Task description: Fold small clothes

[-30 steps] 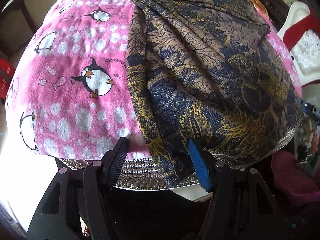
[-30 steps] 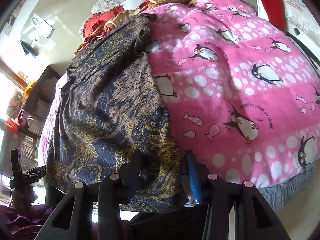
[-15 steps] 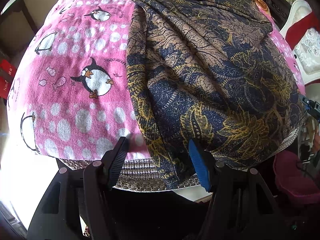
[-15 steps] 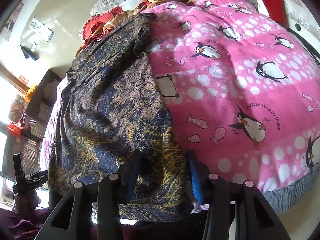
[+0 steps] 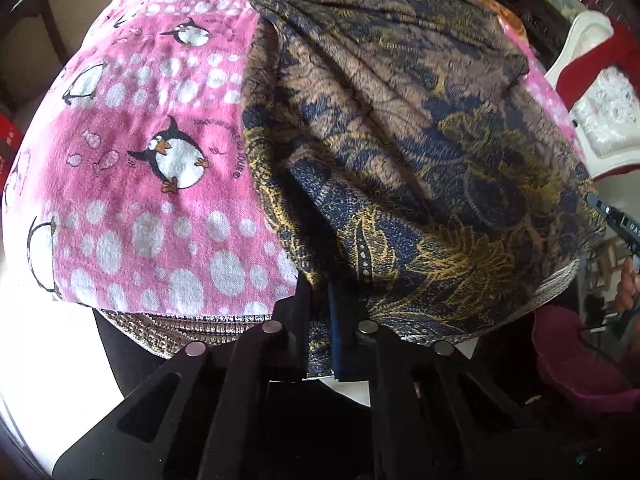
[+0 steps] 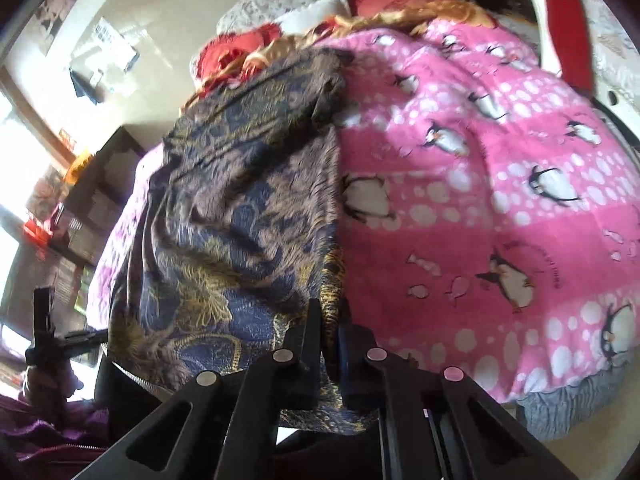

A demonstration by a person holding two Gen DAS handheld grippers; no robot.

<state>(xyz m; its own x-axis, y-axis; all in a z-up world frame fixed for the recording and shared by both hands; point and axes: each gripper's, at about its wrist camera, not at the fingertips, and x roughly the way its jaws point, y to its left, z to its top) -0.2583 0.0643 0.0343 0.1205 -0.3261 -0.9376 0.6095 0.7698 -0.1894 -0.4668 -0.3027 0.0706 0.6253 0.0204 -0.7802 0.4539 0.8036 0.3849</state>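
Dark blue and gold paisley-patterned cloth garment (image 5: pixel 400 128) lies spread on pink fleece blanket with penguin print (image 5: pixel 140 152), its near hem hanging over blanket's front edge. Left gripper (image 5: pixel 318 300): jaws just closed, now pinched on near-left edge of garment, fabric bunched between black pad and blue pad. Right gripper (image 6: pixel 329 332): jaws also just closed, now clamped on near-right edge of same garment (image 6: pixel 240 208), next to blanket (image 6: pixel 500 220). Red and gold cushions (image 6: pixel 256 46) lie at far end.
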